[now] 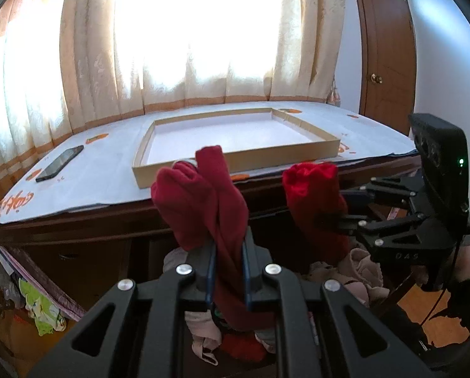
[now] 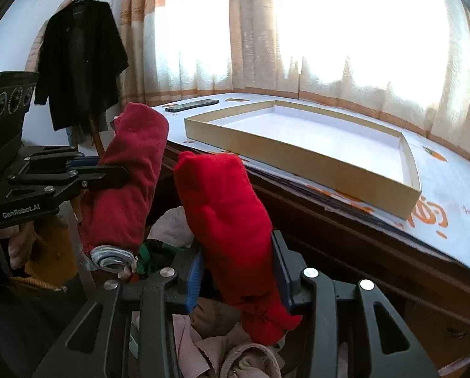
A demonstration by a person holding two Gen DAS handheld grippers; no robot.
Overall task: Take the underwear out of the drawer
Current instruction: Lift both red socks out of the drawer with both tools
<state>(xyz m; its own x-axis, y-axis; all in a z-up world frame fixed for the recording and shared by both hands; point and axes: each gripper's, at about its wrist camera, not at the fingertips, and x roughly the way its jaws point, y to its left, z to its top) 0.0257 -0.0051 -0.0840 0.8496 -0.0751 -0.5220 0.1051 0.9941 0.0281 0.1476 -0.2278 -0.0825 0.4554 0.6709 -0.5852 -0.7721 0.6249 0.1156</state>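
So the shallow cardboard tray [image 1: 323, 148] on the desk [image 1: 115, 163] has nothing in it, just one phone [image 1: 60, 163] lying beside it. Below, the open drawer [image 2: 203, 330] is stuffed with pale crumpled clothes. Two red underwear rolls are up above it: left tool [image 1: 229, 271] pinching the darker red underwear [image 1: 203, 195], right tool [image 2: 238, 280] clamped on the brighter red underwear [image 2: 225, 217]. Both tools tilt up toward the desk edge, side by side.

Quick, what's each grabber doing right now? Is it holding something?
Left gripper: closed on a dark red rolled garment.
Right gripper: closed on a bright red rolled garment.
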